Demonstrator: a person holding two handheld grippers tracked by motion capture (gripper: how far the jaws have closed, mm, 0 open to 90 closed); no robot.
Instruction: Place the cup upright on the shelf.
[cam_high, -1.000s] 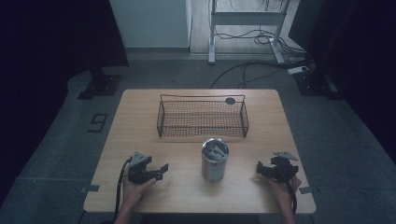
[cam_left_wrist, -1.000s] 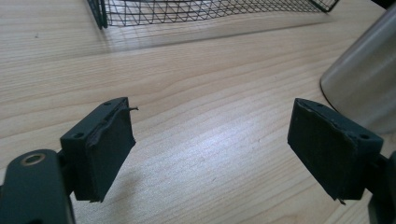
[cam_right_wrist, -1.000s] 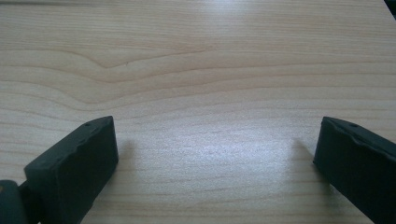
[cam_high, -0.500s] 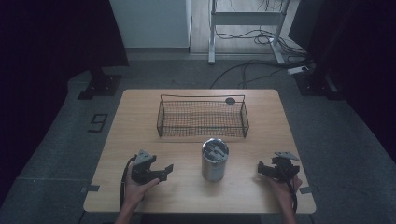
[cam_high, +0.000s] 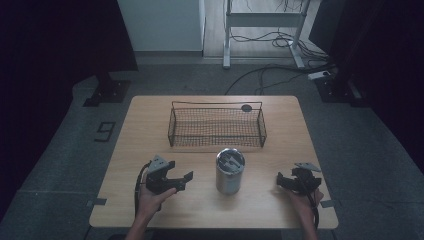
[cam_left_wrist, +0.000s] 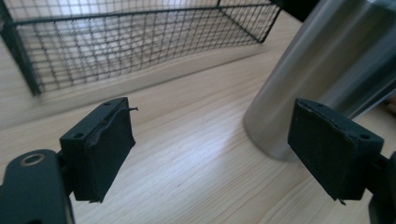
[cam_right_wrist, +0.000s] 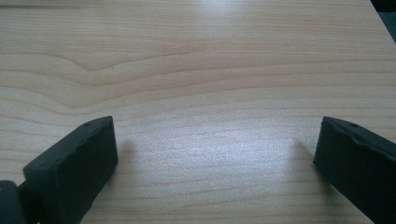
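A shiny steel canister (cam_high: 230, 171) stands upright near the table's front middle; in the left gripper view its curved wall (cam_left_wrist: 317, 70) rises at the right. My left gripper (cam_high: 181, 181) is held above the table to the left of the canister, jaws apart with bare wood between them (cam_left_wrist: 210, 154). My right gripper (cam_high: 283, 182) rests low on the table to the canister's right, jaws wide apart over bare wood (cam_right_wrist: 215, 154). A black wire basket (cam_high: 217, 126) sits behind the canister; its mesh (cam_left_wrist: 135, 42) spans the top of the left gripper view.
The wooden table (cam_high: 150, 125) has bare wood on both sides of the basket. A small dark disc (cam_high: 246, 107) lies behind the basket's far rim. Cables and a metal stand (cam_high: 265, 20) are on the floor beyond the table.
My left gripper has lifted off the table and shifted slightly toward the canister. The right gripper and the canister have stayed put.
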